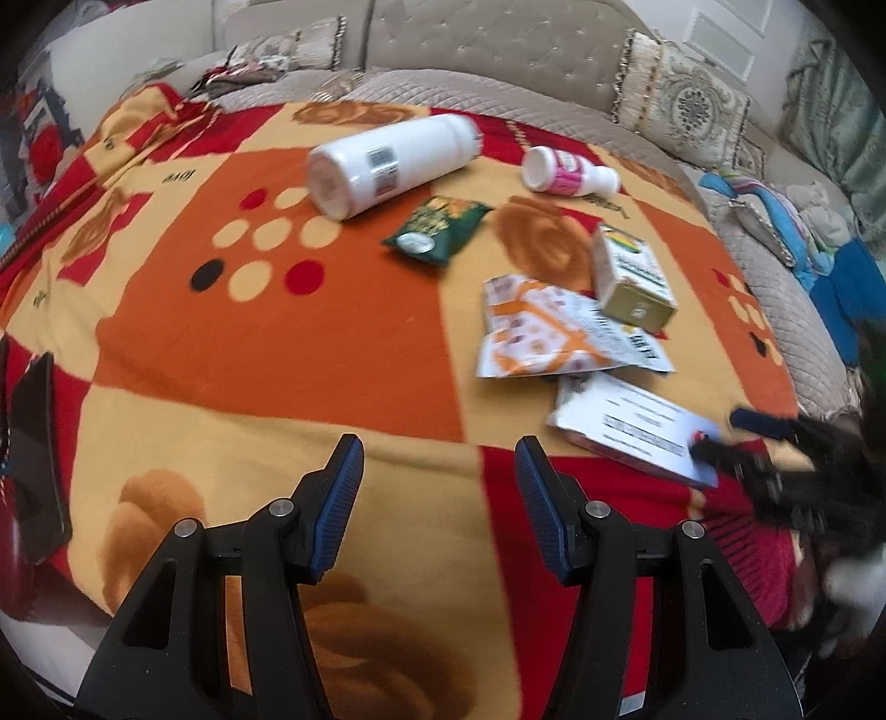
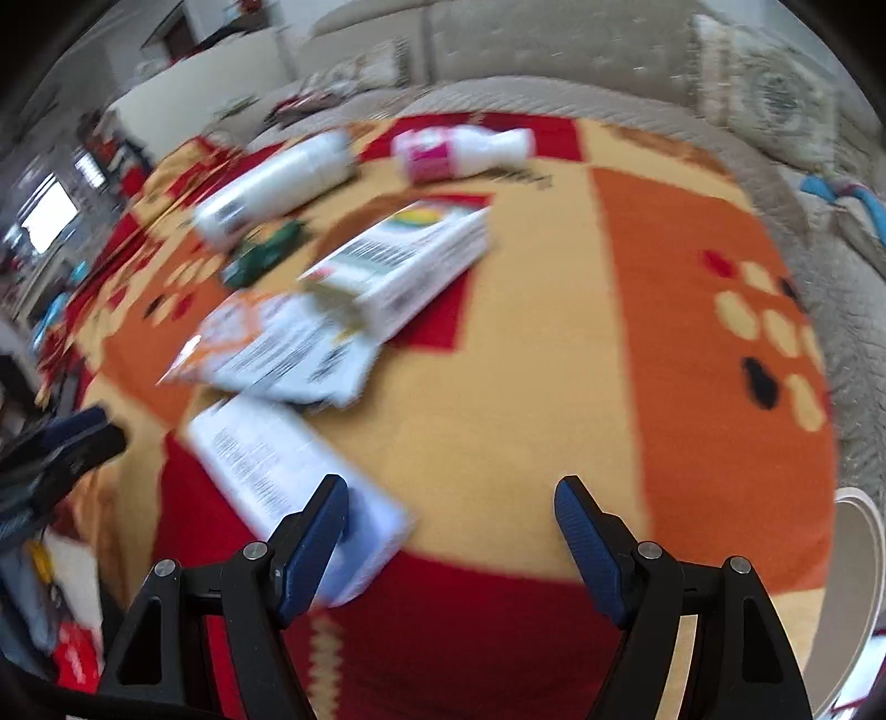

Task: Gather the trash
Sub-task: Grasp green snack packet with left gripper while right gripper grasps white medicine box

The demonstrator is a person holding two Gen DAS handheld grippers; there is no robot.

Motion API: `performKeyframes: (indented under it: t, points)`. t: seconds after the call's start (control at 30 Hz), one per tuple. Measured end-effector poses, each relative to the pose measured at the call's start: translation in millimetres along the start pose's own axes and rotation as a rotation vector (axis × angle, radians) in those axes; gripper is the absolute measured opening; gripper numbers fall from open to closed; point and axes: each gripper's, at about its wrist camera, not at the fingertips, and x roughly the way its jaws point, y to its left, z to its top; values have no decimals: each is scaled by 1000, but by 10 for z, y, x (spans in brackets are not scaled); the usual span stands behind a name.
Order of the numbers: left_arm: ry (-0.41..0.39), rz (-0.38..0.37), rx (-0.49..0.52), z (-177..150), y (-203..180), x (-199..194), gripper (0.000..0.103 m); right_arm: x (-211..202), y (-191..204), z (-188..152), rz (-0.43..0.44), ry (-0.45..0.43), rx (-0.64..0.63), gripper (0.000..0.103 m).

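Observation:
Trash lies on an orange, red and cream blanket [image 1: 266, 343]: a large white bottle [image 1: 387, 163] on its side, a small white bottle with a pink label [image 1: 567, 173], a green snack packet [image 1: 437, 228], a small carton [image 1: 628, 277], an orange-and-white wrapper [image 1: 545, 332] and a flat white box [image 1: 637, 432]. My left gripper [image 1: 440, 501] is open and empty above the blanket's near part. My right gripper [image 2: 451, 540] is open; its left finger overlaps the flat white box [image 2: 288, 471], and whether it touches is unclear. It shows blurred in the left wrist view [image 1: 731, 435] at that box's near corner.
A beige tufted sofa back [image 1: 498, 50] with patterned cushions [image 1: 681, 99] runs behind the blanket. Blue cloth [image 1: 853, 277] lies at the right. A dark flat object [image 1: 36, 454] lies at the left edge. A white round rim [image 2: 861, 581] shows at the far right.

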Motion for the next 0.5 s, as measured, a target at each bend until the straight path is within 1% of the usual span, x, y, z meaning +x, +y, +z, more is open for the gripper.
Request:
performKeyframes:
  t: [0.07, 0.1, 0.17, 0.23, 0.33, 0.5]
  points:
    - [5, 3, -18, 9, 58, 28, 55, 10, 137, -68, 31, 23, -37, 75]
    - [6, 2, -29, 15, 84, 32, 55, -4, 180, -84, 29, 17, -47, 75]
    - [4, -6, -41, 27, 109, 33, 55, -80, 216, -80, 18, -22, -60, 75]
    - [-1, -9, -42, 41, 110, 22, 55, -119, 224, -28, 12, -43, -76, 75]
    - [-8, -15, -42, 58, 114, 9, 55, -49, 264, 64, 10, -21, -127, 75]
    - [-5, -11, -54, 81, 168, 36, 55, 83, 382, 119, 71, 36, -224, 75]
